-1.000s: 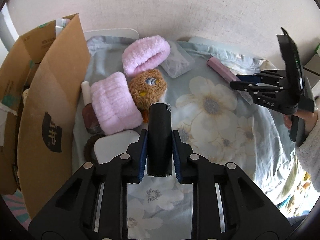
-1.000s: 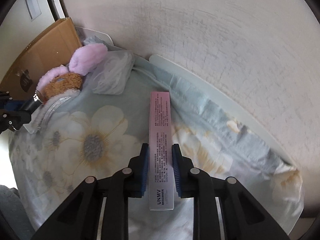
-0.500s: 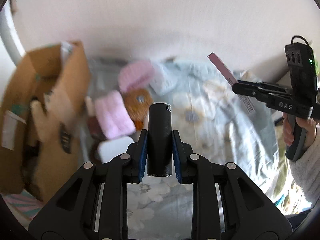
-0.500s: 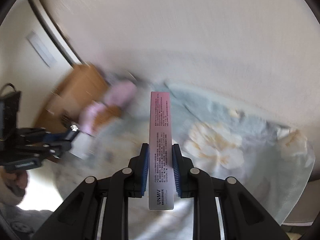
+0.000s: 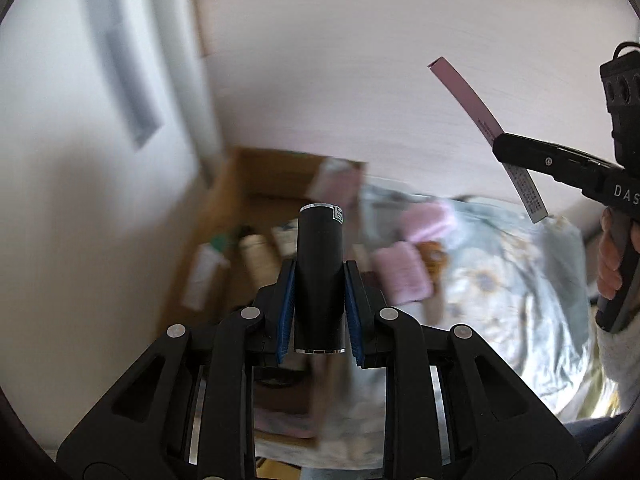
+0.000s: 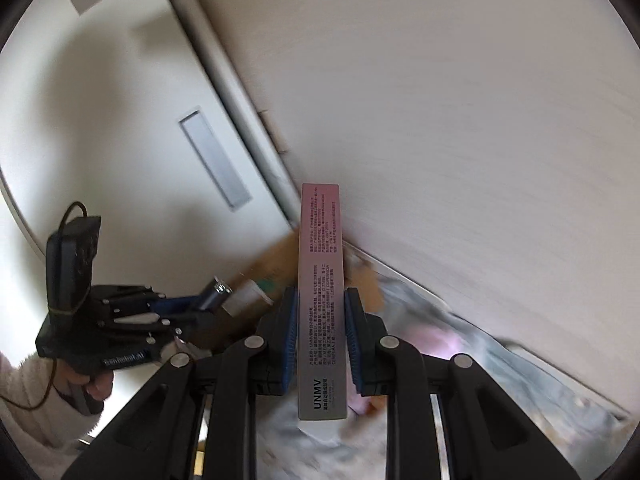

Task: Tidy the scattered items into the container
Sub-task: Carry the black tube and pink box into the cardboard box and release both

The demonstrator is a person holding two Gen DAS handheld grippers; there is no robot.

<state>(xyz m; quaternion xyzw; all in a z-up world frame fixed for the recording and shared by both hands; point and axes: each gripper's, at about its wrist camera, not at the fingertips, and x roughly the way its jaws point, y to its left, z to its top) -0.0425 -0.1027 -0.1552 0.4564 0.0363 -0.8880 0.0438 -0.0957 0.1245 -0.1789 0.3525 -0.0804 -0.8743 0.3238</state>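
You had both hands loaded here. Your left gripper [image 5: 319, 308] was clamped snug on a black tube [image 5: 319, 276], blue pads pressed to its sides, and your right gripper [image 6: 321, 342] was pinched the same way around a long pink box [image 6: 322, 300]. Both were up in the air. The cardboard box [image 5: 240, 184] sat at about 11 o'clock from the tube, open, with a few bottles already inside, though it was blurry. So some of the tidying looked done. Left on the flowered bedsheet [image 5: 520, 320], around 2 o'clock: two fluffy pink things [image 5: 404, 276] and a small brown toy [image 5: 432, 256]. I'd guess roughly halfway.
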